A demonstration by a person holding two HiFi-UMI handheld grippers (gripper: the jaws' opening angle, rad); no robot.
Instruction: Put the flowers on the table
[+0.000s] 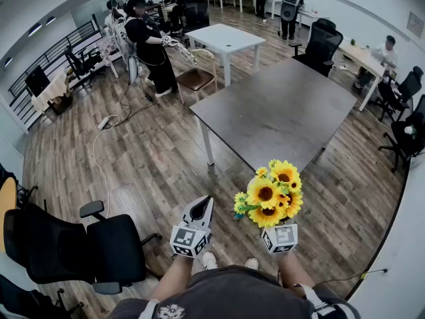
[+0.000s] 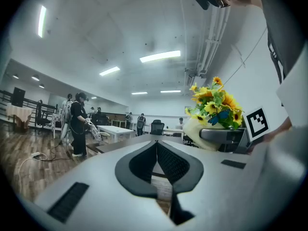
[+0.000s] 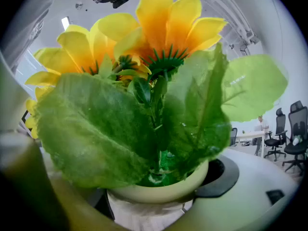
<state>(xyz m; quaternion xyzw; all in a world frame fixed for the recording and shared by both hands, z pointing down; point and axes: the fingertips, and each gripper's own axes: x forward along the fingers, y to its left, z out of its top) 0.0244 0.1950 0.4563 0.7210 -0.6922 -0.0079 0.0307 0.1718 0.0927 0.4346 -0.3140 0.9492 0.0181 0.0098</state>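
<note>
Well, the dark grey table [image 1: 279,111] stood ahead of me, well apart from my tongs, so the setting-down was not yet done. I held the flowers [image 1: 272,195], yellow sunflowers in a cream pot [image 3: 159,189], up over the wooden floor [image 1: 153,171], short of the table's near corner. I kept the pot upright and level, I judge, so the blooms would not tip on the way across. My right gripper [image 1: 279,236] had its jaws spread wide and clamped on the pot's sides, its wall filling the gap. My left gripper [image 1: 203,208] hung just beside it, jaws closed together on nothing, spare for this carry, I reckon. I could read no brand or label anywhere; the cubes [image 1: 189,240] bore only black-and-white square markers, no letters.
</note>
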